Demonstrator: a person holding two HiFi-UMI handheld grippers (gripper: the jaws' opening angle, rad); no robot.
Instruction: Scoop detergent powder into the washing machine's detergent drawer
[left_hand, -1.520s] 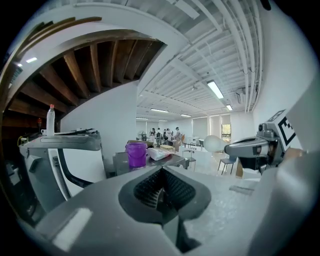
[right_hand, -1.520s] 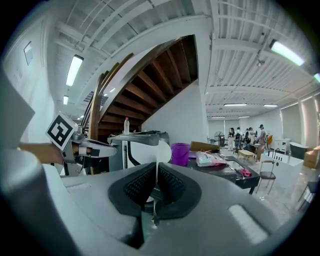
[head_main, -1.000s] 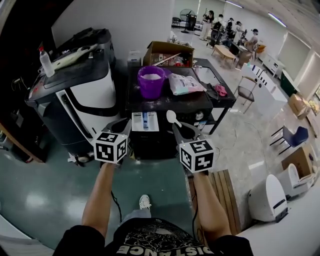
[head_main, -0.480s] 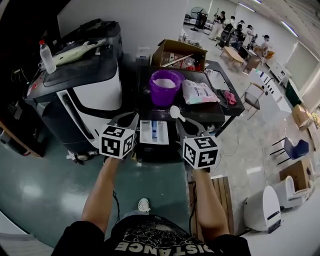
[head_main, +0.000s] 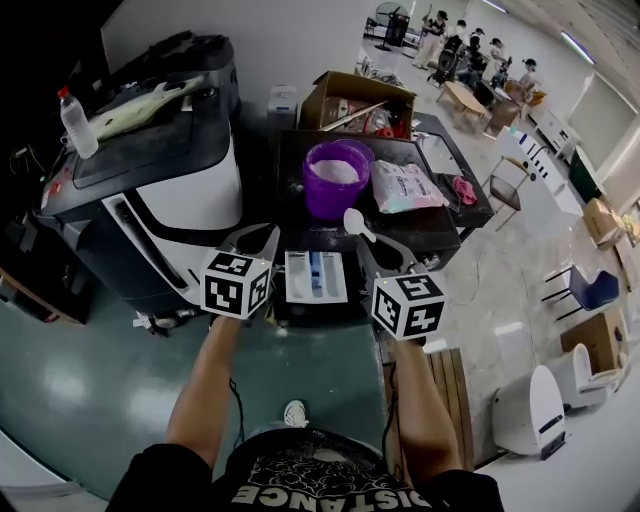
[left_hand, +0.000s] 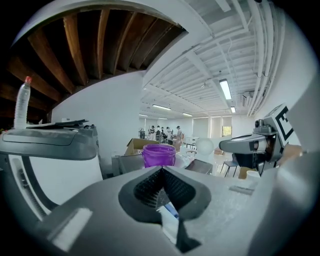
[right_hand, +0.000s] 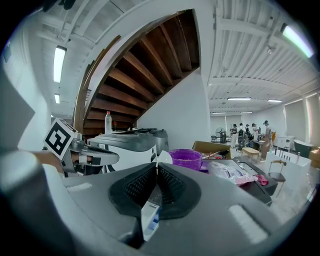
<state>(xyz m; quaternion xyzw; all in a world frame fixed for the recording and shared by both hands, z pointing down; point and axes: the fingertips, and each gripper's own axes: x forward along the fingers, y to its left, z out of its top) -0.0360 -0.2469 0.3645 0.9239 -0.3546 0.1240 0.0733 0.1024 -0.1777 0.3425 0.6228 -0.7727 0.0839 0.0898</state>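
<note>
At the near edge of the black bench (head_main: 440, 225), little has changed in the last second. The person has drawn in closer, so the bench and the purple bucket (head_main: 335, 176) sit larger and nearer the middle. Both tools keep the same level pose.

Edges and room:
- A grey-and-white machine (head_main: 170, 190) stands close along the bench's left side.
- Green floor (head_main: 90, 380) lies open behind and to the person's left.
- The bucket, with white powder in it, stands mid-bench. A detergent bag (head_main: 403, 186) lies just to its right.

Task item: the white detergent drawer (head_main: 315, 276), with its blue insert showing, juts out from the near edge toward the person. It sits between the two tools and below them.

Left tool (head_main: 252, 243): jaws together, nothing gripped, just left of the drawer.

Right tool (head_main: 372, 247): jaws pinched on the handle of a white scoop (head_main: 353, 222). The scoop's bowl is raised over the near edge, beyond the drawer's right far corner and short of the bucket, touching neither.
</note>
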